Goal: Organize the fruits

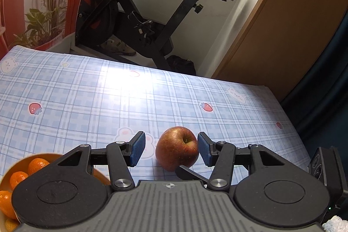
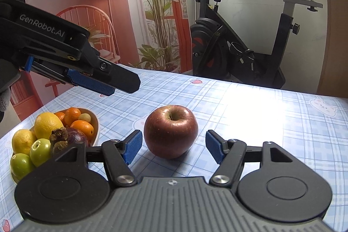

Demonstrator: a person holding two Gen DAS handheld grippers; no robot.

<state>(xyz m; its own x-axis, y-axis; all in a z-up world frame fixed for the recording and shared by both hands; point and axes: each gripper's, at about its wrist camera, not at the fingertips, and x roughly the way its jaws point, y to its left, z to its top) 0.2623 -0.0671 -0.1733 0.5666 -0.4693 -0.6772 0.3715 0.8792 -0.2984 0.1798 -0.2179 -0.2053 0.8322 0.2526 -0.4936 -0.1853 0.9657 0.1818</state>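
In the left wrist view, the apple [image 1: 177,147] is seen standing on the checked tablecloth [image 1: 87,88], stem hollow upward and tipped slightly toward the right pad. The left gripper [image 1: 171,149] is held with its jaws partly open and nothing gripped; the apple is seen in the gap, off-centre toward the right pad, which appears to touch or nearly touch the fruit, though contact cannot be confirmed. Since the right wrist view places this gripper above and to the left of the apple, it is judged that the fruit lies beyond these fingertips rather than between them. The bowl [image 1: 13,166] of oranges is glimpsed at the lower left. In the right wrist view, the same apple is found centred ahead of the right gripper [image 2: 174,146], whose jaws are spread wider than the fruit, clear space being left at both pads and nothing being held. The apple is squat and round, so no long axis is offered; its stem axis is upright. The bowl, filled with mixed fruit, is seen well to the left of the apple. The right gripper is judged the nearer and better aligned.
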